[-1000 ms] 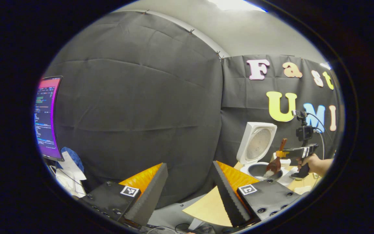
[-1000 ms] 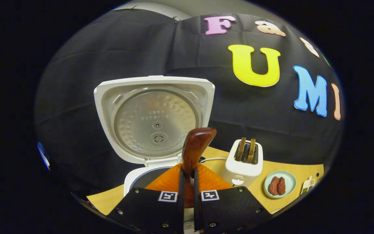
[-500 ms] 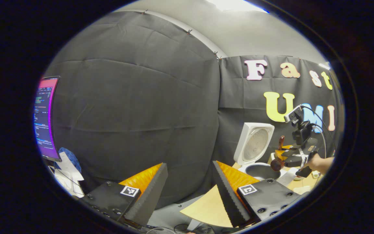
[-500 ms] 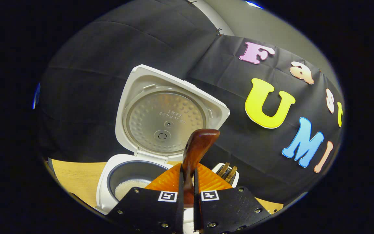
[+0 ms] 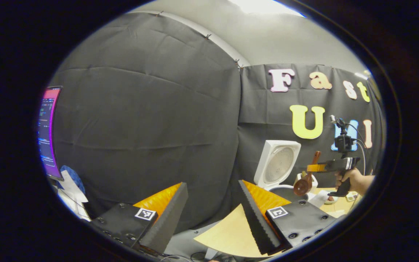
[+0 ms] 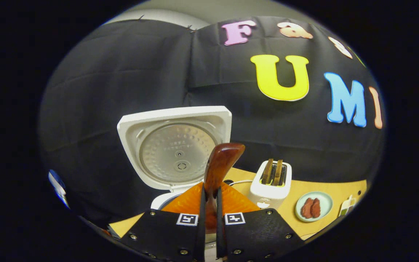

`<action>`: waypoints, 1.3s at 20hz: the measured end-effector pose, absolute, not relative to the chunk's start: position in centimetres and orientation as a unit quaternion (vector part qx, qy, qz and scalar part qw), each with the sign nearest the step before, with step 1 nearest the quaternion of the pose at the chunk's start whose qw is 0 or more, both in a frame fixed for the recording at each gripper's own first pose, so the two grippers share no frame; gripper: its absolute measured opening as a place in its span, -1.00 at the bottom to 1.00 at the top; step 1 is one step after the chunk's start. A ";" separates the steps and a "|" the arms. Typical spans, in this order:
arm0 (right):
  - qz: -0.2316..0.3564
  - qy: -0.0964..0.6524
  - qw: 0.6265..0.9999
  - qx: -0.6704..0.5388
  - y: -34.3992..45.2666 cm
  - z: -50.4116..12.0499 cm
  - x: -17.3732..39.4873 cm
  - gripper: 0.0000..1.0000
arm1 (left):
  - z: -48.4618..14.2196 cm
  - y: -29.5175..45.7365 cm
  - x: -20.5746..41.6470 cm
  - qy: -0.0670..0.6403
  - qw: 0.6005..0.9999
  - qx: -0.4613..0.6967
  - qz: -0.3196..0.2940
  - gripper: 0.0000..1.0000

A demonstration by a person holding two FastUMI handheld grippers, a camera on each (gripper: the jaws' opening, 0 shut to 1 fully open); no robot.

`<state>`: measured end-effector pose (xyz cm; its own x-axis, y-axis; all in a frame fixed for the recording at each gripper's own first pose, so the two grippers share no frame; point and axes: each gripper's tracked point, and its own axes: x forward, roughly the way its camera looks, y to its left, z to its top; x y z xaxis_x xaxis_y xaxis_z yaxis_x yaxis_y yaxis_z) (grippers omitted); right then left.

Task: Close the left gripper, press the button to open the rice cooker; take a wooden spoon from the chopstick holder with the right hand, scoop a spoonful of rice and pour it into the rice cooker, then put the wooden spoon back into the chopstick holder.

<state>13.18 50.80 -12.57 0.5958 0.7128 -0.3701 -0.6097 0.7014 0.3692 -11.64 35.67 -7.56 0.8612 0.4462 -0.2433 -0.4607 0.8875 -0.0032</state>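
Observation:
The white rice cooker (image 6: 175,153) stands with its lid raised; it shows smaller at the right of the left gripper view (image 5: 276,165). My right gripper (image 6: 209,198) is shut on the handle of the brown wooden spoon (image 6: 218,167), whose handle end sticks up past the fingers. In the left gripper view that same gripper (image 5: 331,166) is held by a hand (image 5: 353,180), and the spoon (image 5: 303,182) hangs bowl-down above the cooker's pot. My left gripper (image 5: 213,202) stands open, well back from the cooker, with nothing between its fingers.
A white toaster (image 6: 272,182) with two slices stands right of the cooker on the wooden table (image 6: 304,189). A small plate (image 6: 313,206) with brown food lies further right. A lit monitor (image 5: 47,131) and some papers (image 5: 69,191) are at the far left.
The right gripper levelled out from its tilt and rose; the spoon now hangs bowl-down above the pot. The left gripper has barely moved.

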 end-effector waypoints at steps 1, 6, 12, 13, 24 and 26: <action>0.370 0.259 0.883 0.128 50.4 -12.1 13.3 -0.75 | -7.5 35.4 -11.4 0.117 0.965 -0.030 0.232 0.84; 0.351 0.274 0.870 0.210 46.7 -10.3 14.0 -0.75 | -6.9 33.6 -9.5 0.110 0.971 -0.029 0.211 0.97; 0.319 0.274 0.871 0.255 40.4 -9.5 15.4 -0.75 | -6.4 30.2 -6.8 0.106 0.978 -0.026 0.178 0.97; 0.312 0.276 0.870 0.265 39.3 -9.6 15.6 -0.75 | -6.3 29.5 -6.5 0.104 0.979 -0.025 0.172 0.97; 0.238 0.269 0.890 0.281 26.0 -10.6 17.3 -0.75 | -4.6 20.5 -2.0 0.090 0.991 -0.032 0.097 0.83; 0.219 0.267 0.894 0.284 23.2 -10.8 17.5 -0.75 | -4.3 18.6 -1.1 0.087 0.992 -0.031 0.082 0.90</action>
